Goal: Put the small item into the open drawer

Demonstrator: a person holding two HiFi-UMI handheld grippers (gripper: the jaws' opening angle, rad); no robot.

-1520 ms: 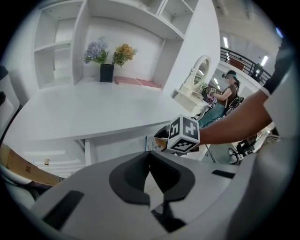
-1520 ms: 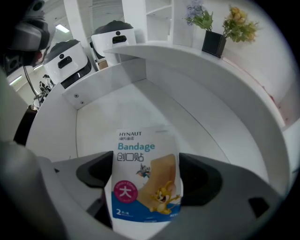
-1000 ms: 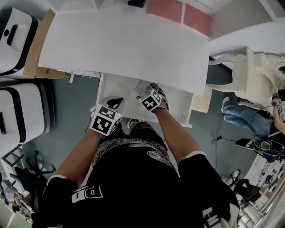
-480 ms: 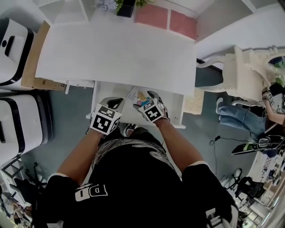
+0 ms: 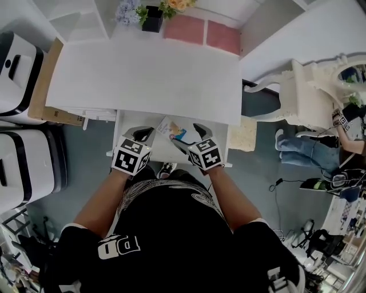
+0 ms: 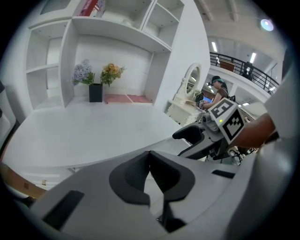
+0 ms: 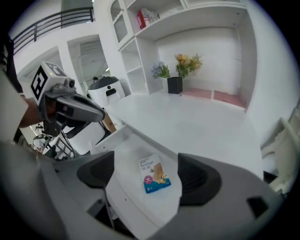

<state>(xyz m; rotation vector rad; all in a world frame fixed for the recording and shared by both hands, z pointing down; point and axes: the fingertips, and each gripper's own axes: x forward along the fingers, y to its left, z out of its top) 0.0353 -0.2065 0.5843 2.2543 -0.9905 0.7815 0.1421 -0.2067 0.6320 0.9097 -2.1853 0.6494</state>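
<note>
The small item (image 7: pixel 154 174), a flat printed packet with a blue lower edge, lies flat on the floor of the open drawer (image 5: pixel 162 151), toward its far side, just below the near edge of the white tabletop (image 5: pixel 143 74). The right claw (image 5: pixel 190 138) hangs over the drawer's right half with its jaws wide apart and nothing held. In the right gripper view the packet shows between them, lying on the drawer floor and apart from both jaws. The left claw (image 5: pixel 140 134) is over the drawer's left half, to the left of the packet. Its jaws are pressed together at the tips, with nothing between them. At the tabletop's far edge a black pot of flowers (image 5: pixel 152 11) stands beside two pink mats (image 5: pixel 203 32).
</note>
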